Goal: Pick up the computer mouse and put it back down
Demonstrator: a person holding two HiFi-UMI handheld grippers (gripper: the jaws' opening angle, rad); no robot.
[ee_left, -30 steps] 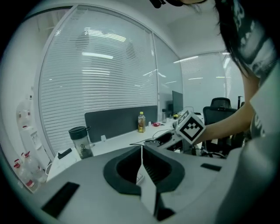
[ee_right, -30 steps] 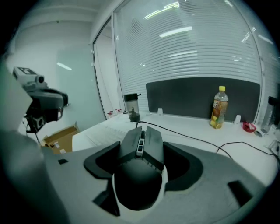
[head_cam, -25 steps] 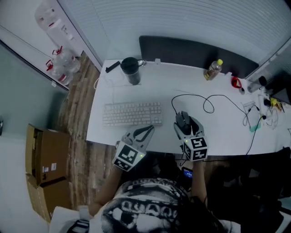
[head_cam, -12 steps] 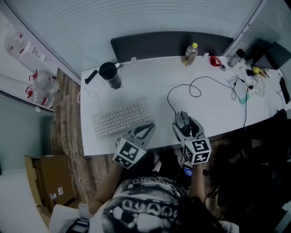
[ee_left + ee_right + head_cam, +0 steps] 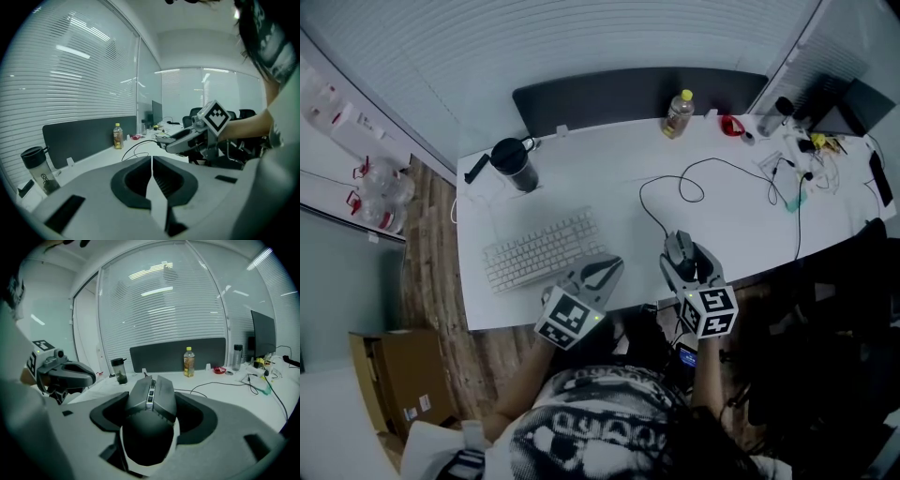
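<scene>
Grips the computer mouse (image 5: 151,413) across its flanks in the wide-spread right gripper (image 5: 684,253), over the desk's (image 5: 609,178) near edge at three o'clock of the keyboard (image 5: 544,251). Shuts the left gripper (image 5: 151,161) on nothing, jaws together, at nine o'clock of the mouse. Risks a snag from the cable (image 5: 675,192) trailing toward twelve o'clock, or a tumble off the edge if set down too near. Finds no readable writing: only square markers on the cubes, and a far bottle (image 5: 678,112) label too small.

A long white desk (image 5: 581,183) carries a pale slim keyboard (image 5: 542,250), a dark lidded tumbler (image 5: 512,163), a yellow-capped drink bottle (image 5: 678,113) and a looping black cable (image 5: 641,197).
</scene>
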